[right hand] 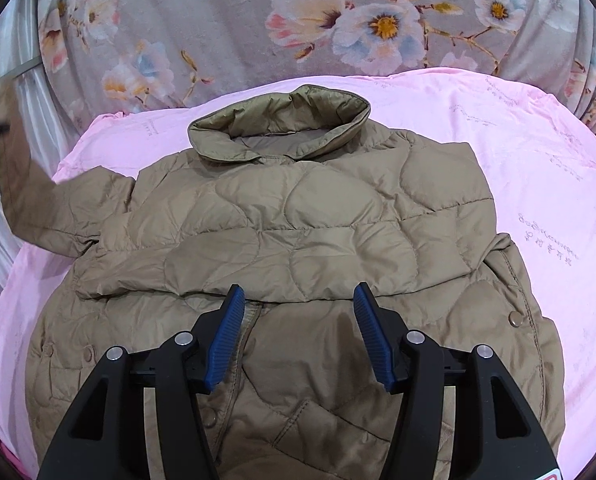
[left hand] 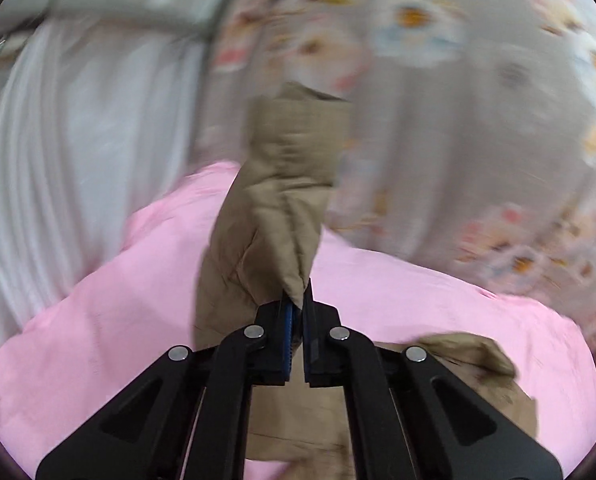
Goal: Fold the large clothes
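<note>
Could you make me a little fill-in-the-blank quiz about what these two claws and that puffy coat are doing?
1. The quilted jacket lies on a ____ blanket.
2. The left claw is shut on the jacket's ____.
3. The right claw hovers over the jacket with its jaws ____.
4. The cloth behind the blanket is printed with ____.

Missing words: pink; sleeve; open; flowers

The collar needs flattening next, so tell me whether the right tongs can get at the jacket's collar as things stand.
Probably yes. The right tongs stand open and empty above the jacket's body, and the collar lies straight ahead with nothing across it. The left tongs, shut on the sleeve, are off to the side.
</note>
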Demonstrator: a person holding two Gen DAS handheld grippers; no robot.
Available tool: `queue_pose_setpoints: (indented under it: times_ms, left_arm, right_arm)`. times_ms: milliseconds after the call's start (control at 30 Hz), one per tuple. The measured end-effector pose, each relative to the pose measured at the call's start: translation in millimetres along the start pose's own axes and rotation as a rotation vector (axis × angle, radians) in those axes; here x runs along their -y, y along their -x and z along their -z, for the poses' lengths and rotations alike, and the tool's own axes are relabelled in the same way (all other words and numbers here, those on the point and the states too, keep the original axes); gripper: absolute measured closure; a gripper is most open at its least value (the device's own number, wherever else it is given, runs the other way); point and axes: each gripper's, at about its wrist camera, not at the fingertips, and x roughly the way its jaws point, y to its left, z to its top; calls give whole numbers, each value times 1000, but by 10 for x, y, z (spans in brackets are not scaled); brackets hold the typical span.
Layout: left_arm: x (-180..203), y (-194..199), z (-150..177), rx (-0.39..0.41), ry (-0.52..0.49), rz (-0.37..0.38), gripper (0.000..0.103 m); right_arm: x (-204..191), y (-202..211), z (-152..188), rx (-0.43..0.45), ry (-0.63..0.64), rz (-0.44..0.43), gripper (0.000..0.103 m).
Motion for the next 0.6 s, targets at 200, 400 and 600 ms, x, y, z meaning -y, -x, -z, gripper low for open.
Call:
queue_pose_setpoints:
  times_ms: [200, 400, 600]
  left_arm:
    - [1363, 125, 699, -161, -164, 246, 97]
    - [1794, -121, 1671, -443, -149, 368, 91]
    - [1040, -195, 1675, -461, 95, 329, 46]
  right_arm:
    - [158, 88, 52, 4, -31, 32, 47]
    - [446, 136, 99, 4, -77, 82, 41]
    - [695, 170, 16, 29, -123, 79, 36]
